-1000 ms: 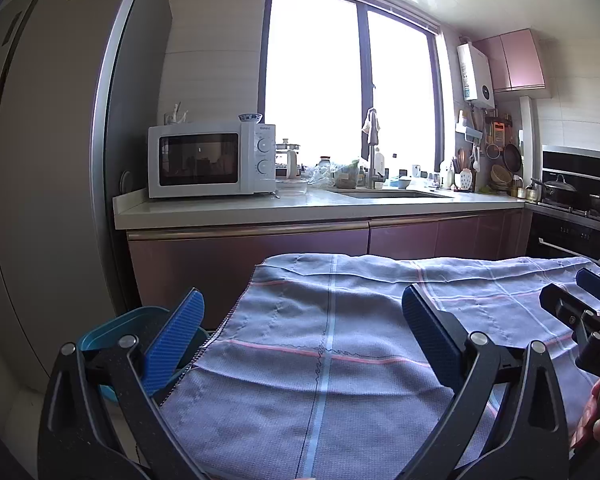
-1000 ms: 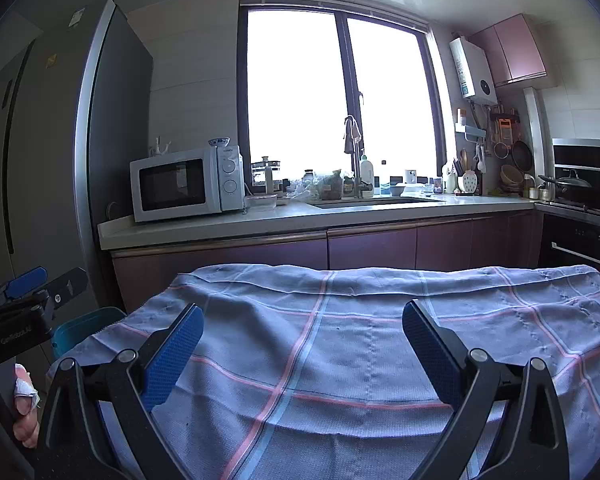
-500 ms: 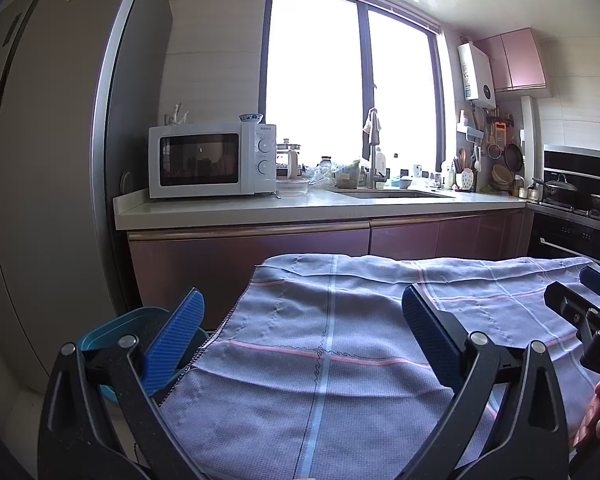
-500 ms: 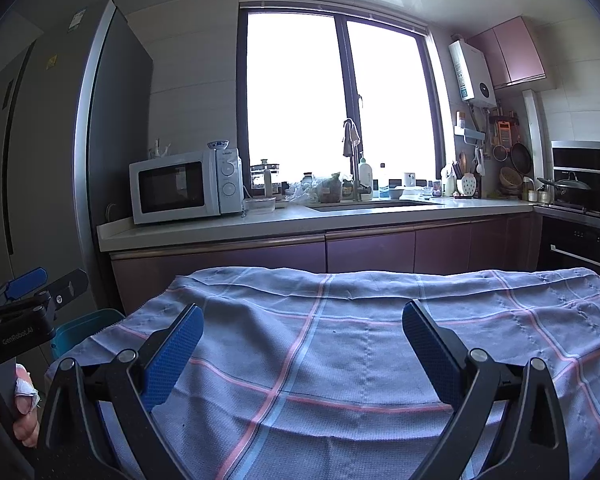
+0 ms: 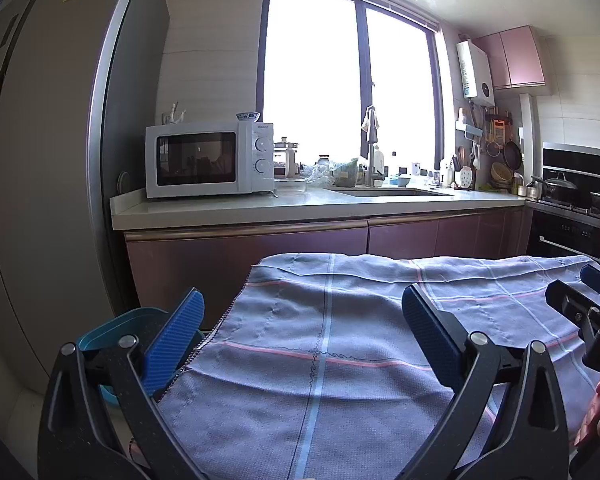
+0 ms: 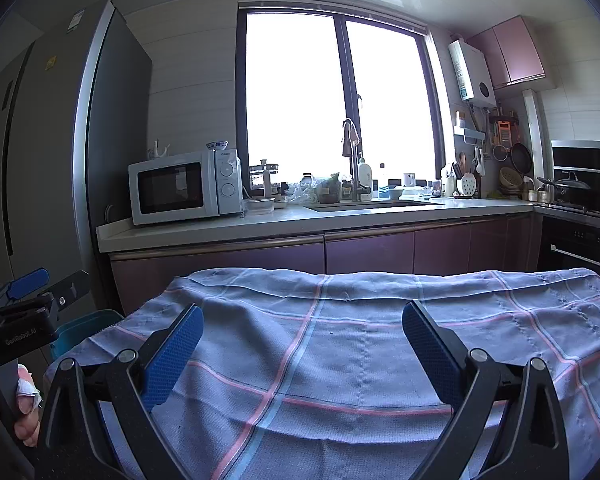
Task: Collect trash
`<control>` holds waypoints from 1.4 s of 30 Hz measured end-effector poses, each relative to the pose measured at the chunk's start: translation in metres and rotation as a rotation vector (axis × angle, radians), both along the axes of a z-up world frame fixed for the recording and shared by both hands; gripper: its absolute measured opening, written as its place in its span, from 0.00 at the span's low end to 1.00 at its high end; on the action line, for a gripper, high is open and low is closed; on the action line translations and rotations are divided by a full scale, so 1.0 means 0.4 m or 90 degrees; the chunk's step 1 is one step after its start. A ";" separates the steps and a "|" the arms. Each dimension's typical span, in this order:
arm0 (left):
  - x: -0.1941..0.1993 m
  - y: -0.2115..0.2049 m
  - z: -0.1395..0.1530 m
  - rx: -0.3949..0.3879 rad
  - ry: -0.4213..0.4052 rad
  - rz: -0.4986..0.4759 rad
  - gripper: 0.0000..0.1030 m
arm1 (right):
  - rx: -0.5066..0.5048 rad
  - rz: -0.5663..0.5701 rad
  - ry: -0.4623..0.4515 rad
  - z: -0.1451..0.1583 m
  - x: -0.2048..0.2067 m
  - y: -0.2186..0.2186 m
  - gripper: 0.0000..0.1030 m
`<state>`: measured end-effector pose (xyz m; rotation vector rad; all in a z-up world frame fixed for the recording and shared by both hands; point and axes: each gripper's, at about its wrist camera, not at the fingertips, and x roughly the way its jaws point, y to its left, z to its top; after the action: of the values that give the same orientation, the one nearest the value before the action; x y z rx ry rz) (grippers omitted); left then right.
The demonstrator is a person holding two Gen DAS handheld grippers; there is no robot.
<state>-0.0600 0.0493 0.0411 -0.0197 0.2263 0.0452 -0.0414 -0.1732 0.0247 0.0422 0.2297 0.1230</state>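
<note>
Hovering side by side over a table draped in a blue-grey checked cloth (image 5: 340, 344), both claws stand released with nothing between their blue pads: the left gripper (image 5: 304, 328) sits at the cloth's left edge, the right gripper (image 6: 302, 340) further along over its middle. A teal bin (image 5: 112, 332) stands on the floor just beside the table's left corner, partly behind the left gripper's finger. No piece of trash can be made out on the cloth. Beyond the table runs a counter (image 6: 300, 220) carrying a white microwave (image 6: 184, 186), with a fridge (image 5: 40, 160) to its left
</note>
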 end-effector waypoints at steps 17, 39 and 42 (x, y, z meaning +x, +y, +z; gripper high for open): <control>0.031 -0.015 -0.013 -0.001 0.009 -0.007 0.94 | 0.005 -0.002 0.008 -0.004 0.010 -0.013 0.93; 0.031 -0.032 -0.018 0.000 0.009 -0.011 0.94 | 0.010 -0.007 0.013 -0.009 0.017 -0.019 0.93; 0.034 -0.033 -0.020 -0.002 0.011 -0.014 0.94 | 0.008 -0.010 0.013 -0.009 0.016 -0.020 0.93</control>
<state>-0.0466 0.0362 0.0332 -0.0197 0.2440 0.0236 -0.0351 -0.1814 0.0210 0.0583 0.2491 0.1092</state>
